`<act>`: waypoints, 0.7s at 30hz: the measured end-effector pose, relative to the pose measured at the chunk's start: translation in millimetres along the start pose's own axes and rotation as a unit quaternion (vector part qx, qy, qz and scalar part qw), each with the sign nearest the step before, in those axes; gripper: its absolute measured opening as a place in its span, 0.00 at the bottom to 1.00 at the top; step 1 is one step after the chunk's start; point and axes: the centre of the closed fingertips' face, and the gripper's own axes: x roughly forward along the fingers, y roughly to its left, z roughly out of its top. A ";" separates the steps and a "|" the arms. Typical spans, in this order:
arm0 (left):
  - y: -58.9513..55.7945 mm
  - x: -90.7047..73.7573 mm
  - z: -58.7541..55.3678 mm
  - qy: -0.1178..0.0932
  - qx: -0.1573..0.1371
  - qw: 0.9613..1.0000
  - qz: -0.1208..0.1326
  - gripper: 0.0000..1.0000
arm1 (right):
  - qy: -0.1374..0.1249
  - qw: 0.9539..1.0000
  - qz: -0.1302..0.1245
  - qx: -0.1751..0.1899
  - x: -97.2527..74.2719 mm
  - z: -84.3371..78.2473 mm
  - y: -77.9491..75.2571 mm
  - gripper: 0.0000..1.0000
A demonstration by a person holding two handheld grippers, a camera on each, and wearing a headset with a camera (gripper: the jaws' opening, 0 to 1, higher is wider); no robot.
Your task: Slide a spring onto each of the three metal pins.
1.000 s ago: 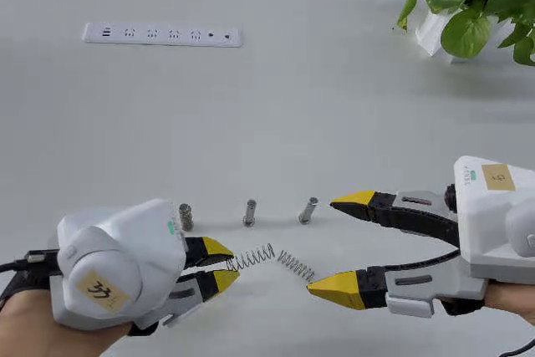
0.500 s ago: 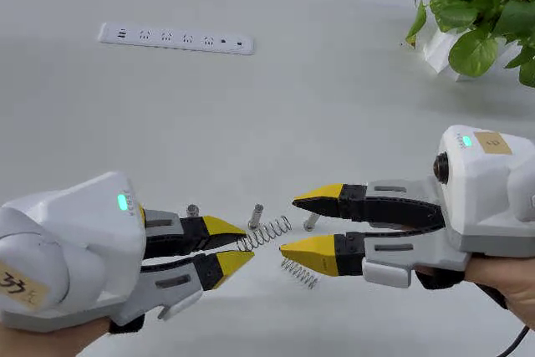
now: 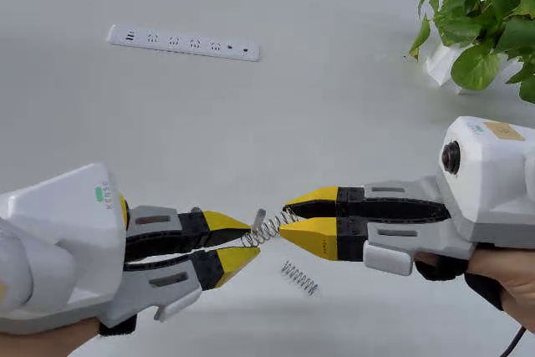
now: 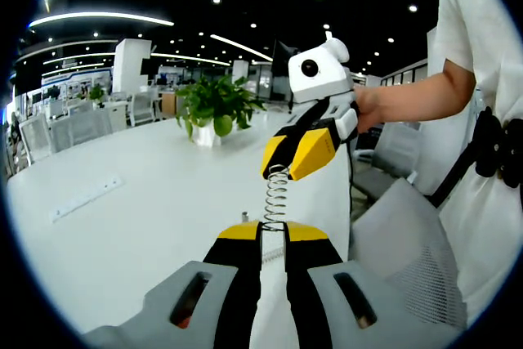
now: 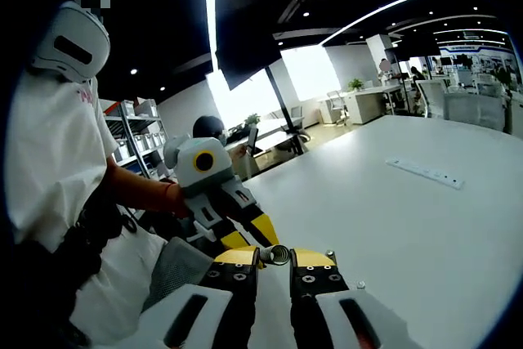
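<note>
Spring (image 3: 269, 227) spans between left gripper (image 3: 252, 238) and right gripper (image 3: 284, 218), one end in each, above the table (image 3: 251, 123). Second spring (image 3: 299, 278) lies on the table in front of them, a pin (image 3: 259, 216) just behind. Power strip (image 3: 182, 43) far back left, plant (image 3: 481, 14) back right.

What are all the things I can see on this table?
table: one, pale grey, under everything.
power strip: one, white, far left of the table.
plant: one, green leaves in a white pot, far right.
held spring: one, silver, in the air between the two grippers.
loose spring: one, silver, lying on the table below the gripper tips.
metal pin: one plain to see, silver, upright just behind the held spring.
left gripper: one, white with black jaws and yellow tips, shut on one end of the held spring.
right gripper: one, same colours, shut on the other end.
hand: one, bottom right, holding the right gripper.
</note>
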 end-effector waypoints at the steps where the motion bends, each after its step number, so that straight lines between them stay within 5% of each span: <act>1: -0.1 -0.3 0.4 -0.001 0.000 1.000 0.000 0.06 | -0.002 1.000 0.000 0.002 0.1 0.8 0.3 0.09; 21: -3.4 0.0 2.4 -0.004 -0.002 1.000 -0.010 0.06 | 0.010 1.000 0.011 -0.023 6.0 12.4 10.0 0.07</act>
